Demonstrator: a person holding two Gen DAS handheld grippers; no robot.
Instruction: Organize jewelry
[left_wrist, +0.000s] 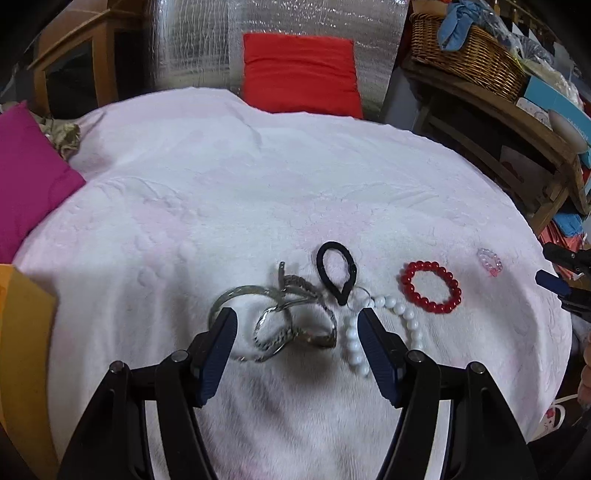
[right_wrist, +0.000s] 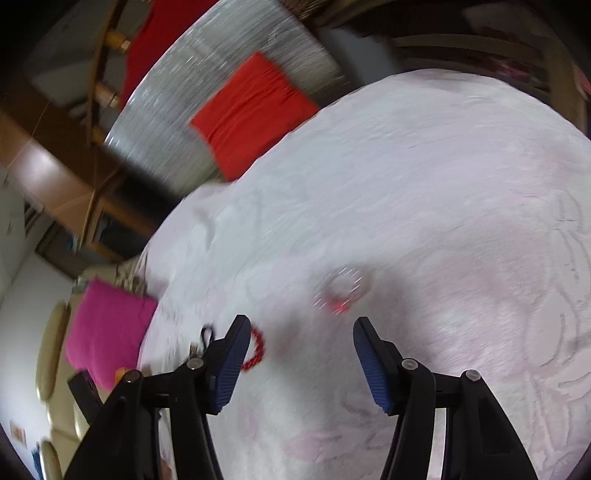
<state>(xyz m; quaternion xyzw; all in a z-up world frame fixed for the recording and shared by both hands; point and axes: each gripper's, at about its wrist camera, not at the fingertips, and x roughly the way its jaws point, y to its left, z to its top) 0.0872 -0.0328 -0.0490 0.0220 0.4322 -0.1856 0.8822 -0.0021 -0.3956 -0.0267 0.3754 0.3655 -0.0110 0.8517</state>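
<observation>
Both grippers tilt downward, side by side. The left gripper (left_wrist: 295, 321) has its blue-padded jaws spread wide, nothing pinched between them. The right gripper (right_wrist: 301, 332) stands parted too, rolled sideways, pads empty.

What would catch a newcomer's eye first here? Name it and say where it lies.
The red bead bracelet stands out against the pale fleece blanket, right of the black hair tie. Just ahead of the open left gripper lies a tangle of silver bangles beside white beads. A red cushion sits at the far edge.
</observation>
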